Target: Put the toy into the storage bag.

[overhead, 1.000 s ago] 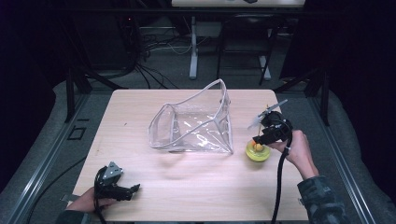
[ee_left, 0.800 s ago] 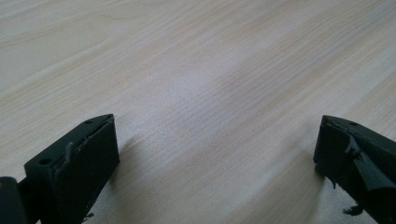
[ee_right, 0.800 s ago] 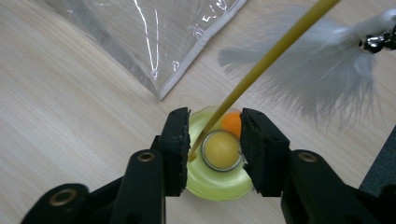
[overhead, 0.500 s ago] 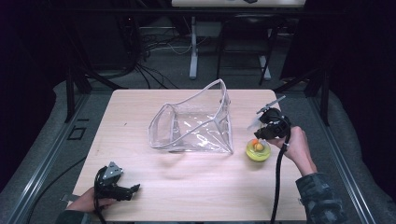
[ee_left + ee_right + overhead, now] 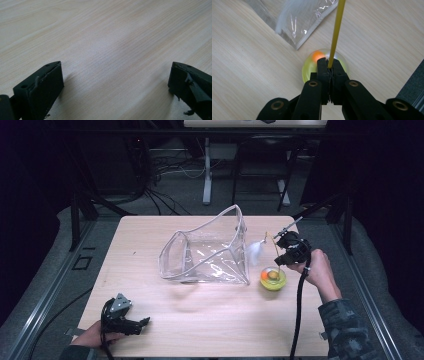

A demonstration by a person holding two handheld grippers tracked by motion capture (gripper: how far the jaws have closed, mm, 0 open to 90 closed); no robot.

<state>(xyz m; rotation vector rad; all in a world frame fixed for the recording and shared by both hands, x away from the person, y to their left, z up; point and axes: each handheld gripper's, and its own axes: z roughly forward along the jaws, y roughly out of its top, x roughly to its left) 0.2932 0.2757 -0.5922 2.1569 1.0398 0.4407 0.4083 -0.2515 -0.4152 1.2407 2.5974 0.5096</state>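
- My right gripper (image 5: 329, 65) is clamped on the thin yellow stick (image 5: 336, 30) of a toy; its white feather (image 5: 255, 251) hangs by the bag's right edge in the high view.
- The toy's yellow dome base (image 5: 273, 278) sits at about 4 o'clock from the clear plastic bag (image 5: 207, 252), close beside its near right corner.
- Risk: the grip is narrow on a slick stick, so I'd expect it to slide or swivel, and the weighted base could swing.
- Risk: the bag mouth is floppy; the feather may snag the rim and push the bag away.
- My left gripper (image 5: 131, 325) rests wide open at 7 o'clock, well apart from the bag, so nothing steadies it.
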